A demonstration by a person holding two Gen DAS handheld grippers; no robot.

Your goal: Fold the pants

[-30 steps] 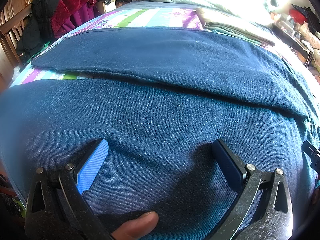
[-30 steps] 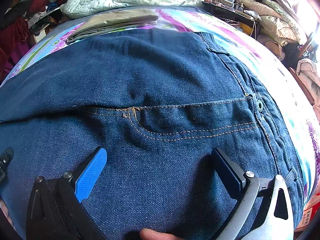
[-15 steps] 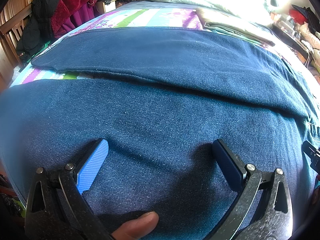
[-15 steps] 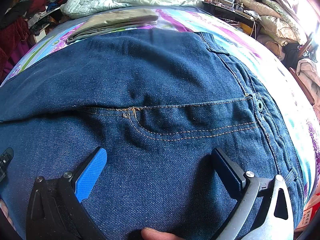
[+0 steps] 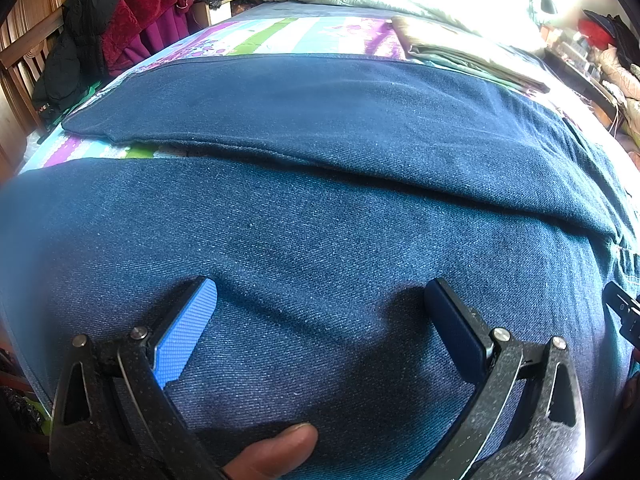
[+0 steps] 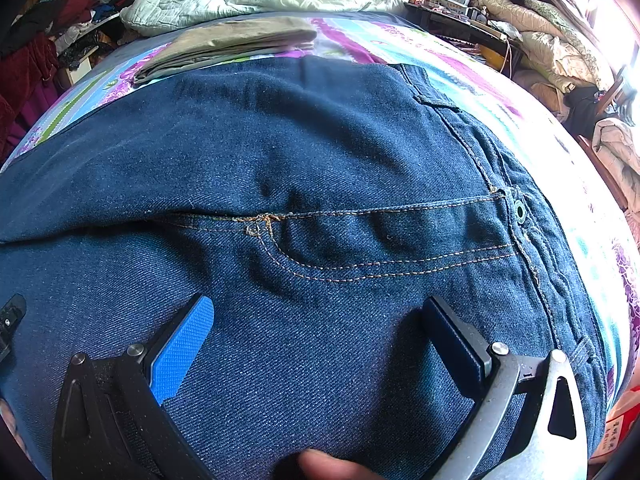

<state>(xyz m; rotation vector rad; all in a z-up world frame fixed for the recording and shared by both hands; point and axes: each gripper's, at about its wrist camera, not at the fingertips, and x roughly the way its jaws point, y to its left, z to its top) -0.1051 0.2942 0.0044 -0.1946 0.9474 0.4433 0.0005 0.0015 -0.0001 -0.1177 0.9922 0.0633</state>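
Dark blue jeans (image 6: pixel 320 152) with orange stitching on striped purple-green-white bedsheet (image 5: pixel 280 36).

Black-framed left claw (image 5: pixel 320 300), blue pads, silver screws, grey-armed right claw (image 6: pixel 318 316)

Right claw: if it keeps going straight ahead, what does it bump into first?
Most likely the jeans themselves. The right claw is open right over the denim, near the fly stitching. Depth is hard to judge, but nothing else lies in between.
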